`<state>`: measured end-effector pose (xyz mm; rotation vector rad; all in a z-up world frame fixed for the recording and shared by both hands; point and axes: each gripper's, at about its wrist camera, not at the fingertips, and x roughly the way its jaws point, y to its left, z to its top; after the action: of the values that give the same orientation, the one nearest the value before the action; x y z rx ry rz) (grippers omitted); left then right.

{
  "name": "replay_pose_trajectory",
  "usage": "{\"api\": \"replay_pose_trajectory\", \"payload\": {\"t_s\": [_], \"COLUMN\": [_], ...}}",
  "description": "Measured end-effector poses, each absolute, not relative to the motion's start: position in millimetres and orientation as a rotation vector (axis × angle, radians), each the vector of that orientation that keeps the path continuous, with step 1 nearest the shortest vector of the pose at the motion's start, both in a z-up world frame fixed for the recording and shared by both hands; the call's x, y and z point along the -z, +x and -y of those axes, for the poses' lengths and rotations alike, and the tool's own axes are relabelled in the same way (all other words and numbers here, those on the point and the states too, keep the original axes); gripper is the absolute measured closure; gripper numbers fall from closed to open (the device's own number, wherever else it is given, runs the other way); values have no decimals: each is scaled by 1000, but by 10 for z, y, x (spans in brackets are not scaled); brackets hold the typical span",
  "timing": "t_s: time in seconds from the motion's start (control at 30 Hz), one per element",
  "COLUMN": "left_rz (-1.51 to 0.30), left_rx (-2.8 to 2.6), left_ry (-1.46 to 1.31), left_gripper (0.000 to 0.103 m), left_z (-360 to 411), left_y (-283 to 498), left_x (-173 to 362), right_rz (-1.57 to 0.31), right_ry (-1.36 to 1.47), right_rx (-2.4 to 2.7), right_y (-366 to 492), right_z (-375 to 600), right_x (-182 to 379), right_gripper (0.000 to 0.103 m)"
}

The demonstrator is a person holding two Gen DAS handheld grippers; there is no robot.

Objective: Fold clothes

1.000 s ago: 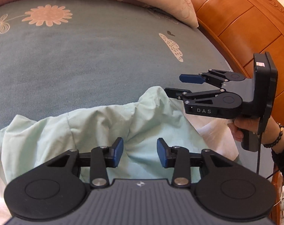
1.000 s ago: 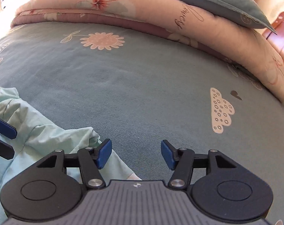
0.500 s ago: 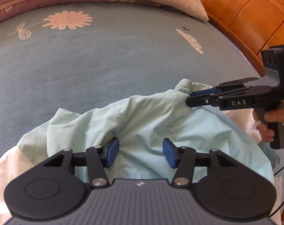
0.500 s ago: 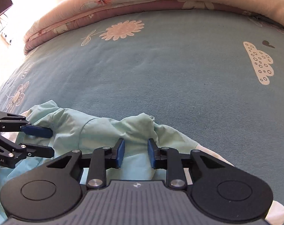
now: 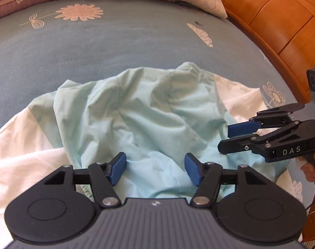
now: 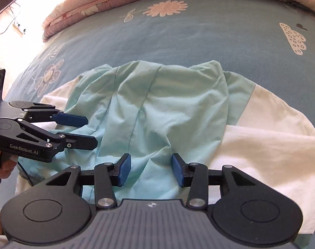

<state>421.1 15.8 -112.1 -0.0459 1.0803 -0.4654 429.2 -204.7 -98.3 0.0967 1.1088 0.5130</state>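
a crumpled mint and white garment (image 5: 149,116) lies on the near part of the blue bedsheet (image 5: 74,47). the left gripper (image 5: 155,169) and right gripper (image 6: 150,169) hover over it, jaws opening, gripping nothing.

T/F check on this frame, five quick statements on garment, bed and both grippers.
1. The mint garment lies on the bed. True.
2. The left gripper is clamped on the garment. False: its jaws are opening, pads clear of the cloth.
3. A white part of the garment shows beside the mint. True.
4. The right gripper is lifting a pillow. False: it grips nothing; its jaws are opening over the garment.
5. The bed is plain white. False: blue-grey with flower prints.
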Motion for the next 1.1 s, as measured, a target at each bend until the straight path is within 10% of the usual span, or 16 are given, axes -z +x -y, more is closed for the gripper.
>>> {"api": "replay_pose_trajectory", "payload": {"t_s": [1.1], "left_rz": [-840], "left_rx": [527], "left_ry": [160], "left_gripper": [31], "left_z": [149], "left_y": [2963], "left_x": [782], "right_rz": [-938], "right_ry": [-17], "right_rx": [-473], "right_y": [3194], "right_z": [1781], "right_x": [700], "right_gripper": [43]}}
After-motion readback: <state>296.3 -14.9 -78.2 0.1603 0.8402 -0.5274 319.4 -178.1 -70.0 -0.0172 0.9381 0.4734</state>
